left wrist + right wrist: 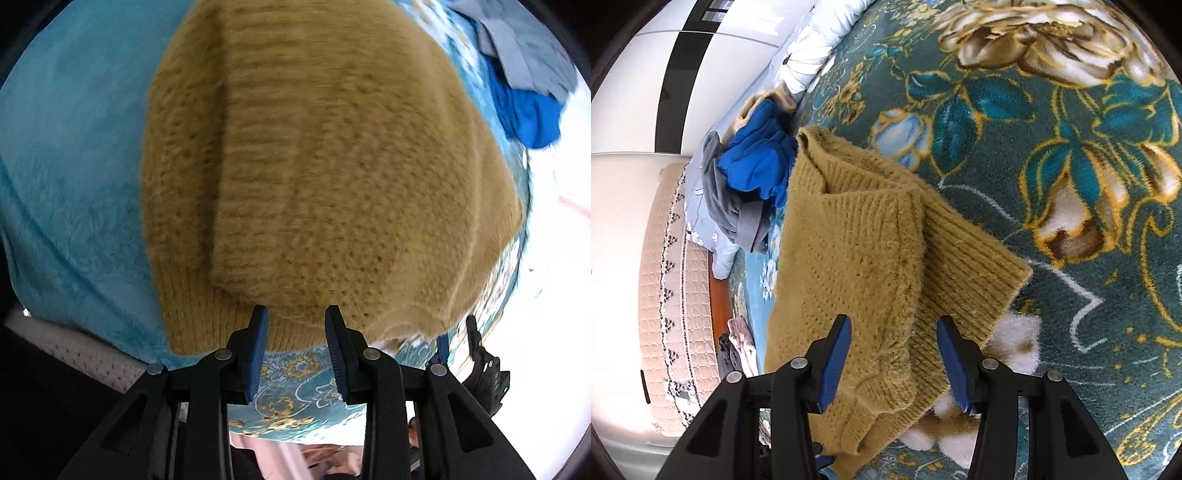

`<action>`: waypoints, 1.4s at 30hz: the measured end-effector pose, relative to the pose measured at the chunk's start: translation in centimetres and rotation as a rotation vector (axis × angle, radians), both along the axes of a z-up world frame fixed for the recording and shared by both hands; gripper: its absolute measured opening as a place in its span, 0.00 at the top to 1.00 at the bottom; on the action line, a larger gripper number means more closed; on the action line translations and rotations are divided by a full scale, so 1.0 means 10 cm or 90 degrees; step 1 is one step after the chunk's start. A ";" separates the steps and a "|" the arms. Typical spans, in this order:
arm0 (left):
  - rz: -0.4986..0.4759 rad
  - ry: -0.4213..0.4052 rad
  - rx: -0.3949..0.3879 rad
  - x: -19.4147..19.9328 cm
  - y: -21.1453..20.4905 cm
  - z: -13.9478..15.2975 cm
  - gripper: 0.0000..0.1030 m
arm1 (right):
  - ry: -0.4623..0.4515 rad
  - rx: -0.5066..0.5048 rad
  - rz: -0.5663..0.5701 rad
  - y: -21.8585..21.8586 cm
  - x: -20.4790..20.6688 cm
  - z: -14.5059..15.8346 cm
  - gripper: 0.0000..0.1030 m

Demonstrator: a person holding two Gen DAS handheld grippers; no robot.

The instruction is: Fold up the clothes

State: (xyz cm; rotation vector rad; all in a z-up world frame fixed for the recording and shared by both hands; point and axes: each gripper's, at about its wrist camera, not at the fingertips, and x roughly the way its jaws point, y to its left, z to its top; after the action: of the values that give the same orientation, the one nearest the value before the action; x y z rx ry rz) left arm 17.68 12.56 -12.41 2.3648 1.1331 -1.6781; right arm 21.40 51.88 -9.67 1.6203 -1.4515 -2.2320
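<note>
A mustard-yellow knitted sweater (314,166) lies folded on a teal floral blanket (295,387). It also shows in the right wrist view (857,266), with one panel laid over the ribbed part. My left gripper (297,317) is open, its blue pads just above the sweater's ribbed hem, holding nothing. My right gripper (894,332) is open above the sweater's near edge, fingers on either side of the folded panel's edge, not clamped. The right gripper also shows at the lower right of the left wrist view (458,339).
A pile of blue (757,158) and grey (727,206) clothes lies beyond the sweater near a white floral pillow (809,55). The same pile sits at the top right in the left wrist view (528,92). A beige quilted cover (665,295) runs along the bed edge.
</note>
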 end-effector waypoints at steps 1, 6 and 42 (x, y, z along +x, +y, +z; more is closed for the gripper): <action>0.006 0.002 0.001 0.00 0.00 -0.01 0.68 | -0.001 0.000 0.001 0.00 0.00 -0.01 0.50; 0.040 -0.004 -0.012 0.03 -0.03 -0.07 0.58 | -0.003 0.003 0.010 -0.04 -0.02 -0.03 0.50; -0.042 0.053 -0.055 -0.12 0.25 -0.09 0.91 | -0.043 0.050 0.038 0.04 -0.15 -0.10 0.89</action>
State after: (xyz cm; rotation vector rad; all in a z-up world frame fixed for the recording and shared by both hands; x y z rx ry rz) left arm 16.49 15.05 -13.34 2.3258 0.9825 -1.8223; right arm 19.90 52.33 -10.64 1.7540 -1.3263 -2.2507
